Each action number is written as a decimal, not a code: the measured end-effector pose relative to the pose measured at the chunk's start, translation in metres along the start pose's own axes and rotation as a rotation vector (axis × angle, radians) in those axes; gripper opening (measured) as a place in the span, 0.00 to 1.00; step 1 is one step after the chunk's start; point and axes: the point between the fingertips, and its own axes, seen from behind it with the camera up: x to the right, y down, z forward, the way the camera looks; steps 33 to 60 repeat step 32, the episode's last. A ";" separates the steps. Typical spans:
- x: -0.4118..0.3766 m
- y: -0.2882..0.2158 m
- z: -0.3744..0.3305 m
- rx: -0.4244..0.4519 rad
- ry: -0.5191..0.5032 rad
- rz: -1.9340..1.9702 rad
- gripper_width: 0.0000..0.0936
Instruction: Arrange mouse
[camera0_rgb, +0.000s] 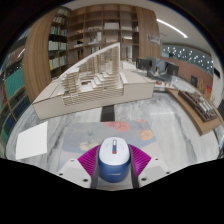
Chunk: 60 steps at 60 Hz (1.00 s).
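Note:
A white and blue computer mouse (112, 161) sits between my two fingers, its tail end toward the camera. My gripper (112, 166) is shut on the mouse: both magenta pads (84, 163) press against its sides. The mouse hangs above a grey marbled table top (80, 135). A pink and orange mat-like shape (133, 128) lies on the table just beyond the fingers.
A large pale wooden architectural model (85, 85) stands on the table beyond and to the left. A white sheet (30, 145) lies at the left. A round wooden table edge (200, 110) is at the right. Bookshelves (95, 30) line the back wall.

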 end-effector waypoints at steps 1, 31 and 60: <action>0.000 0.000 0.000 0.001 -0.002 -0.013 0.52; 0.062 0.010 -0.137 0.031 -0.258 0.120 0.89; 0.070 0.011 -0.141 0.040 -0.254 0.126 0.89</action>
